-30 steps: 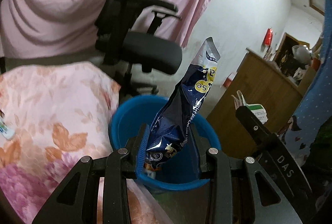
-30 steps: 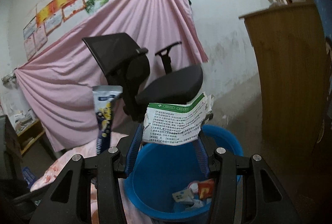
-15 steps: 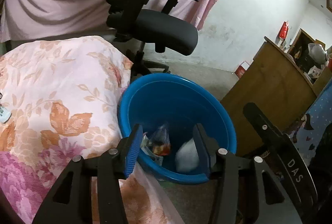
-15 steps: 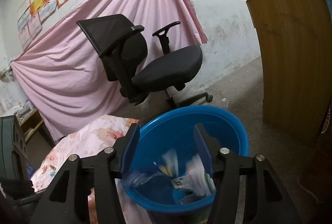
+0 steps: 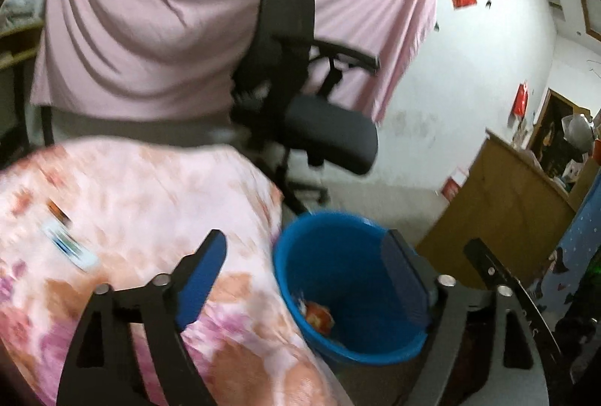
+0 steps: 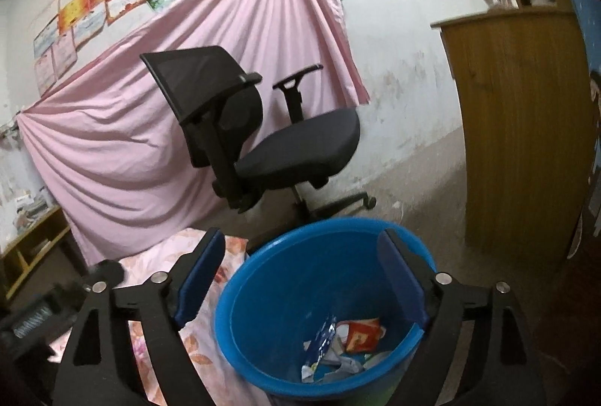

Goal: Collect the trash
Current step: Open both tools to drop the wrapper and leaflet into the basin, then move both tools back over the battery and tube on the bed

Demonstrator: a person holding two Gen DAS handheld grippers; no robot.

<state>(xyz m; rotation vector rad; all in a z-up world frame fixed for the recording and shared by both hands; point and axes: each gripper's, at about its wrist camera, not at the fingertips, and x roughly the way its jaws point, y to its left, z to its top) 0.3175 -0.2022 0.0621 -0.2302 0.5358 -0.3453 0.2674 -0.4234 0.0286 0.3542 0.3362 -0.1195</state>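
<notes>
Blue bucket (image 6: pixel 263 293) holds the dropped wrappers (image 6: pixel 338 342), both my grippers' jaws have just been opening, fingers wide and empty, so next I fetch the packet (image 5: pixel 69 246) on the floral tabletop (image 5: pixel 150 188).

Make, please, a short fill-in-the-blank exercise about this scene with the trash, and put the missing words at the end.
1. The dropped wrappers lie inside the ____ bucket.
2. Both the left gripper and the right gripper have jaws that are ____ and hold nothing.
3. The black office chair stands in front of a ____ sheet.

Missing words: blue; open; pink
</notes>
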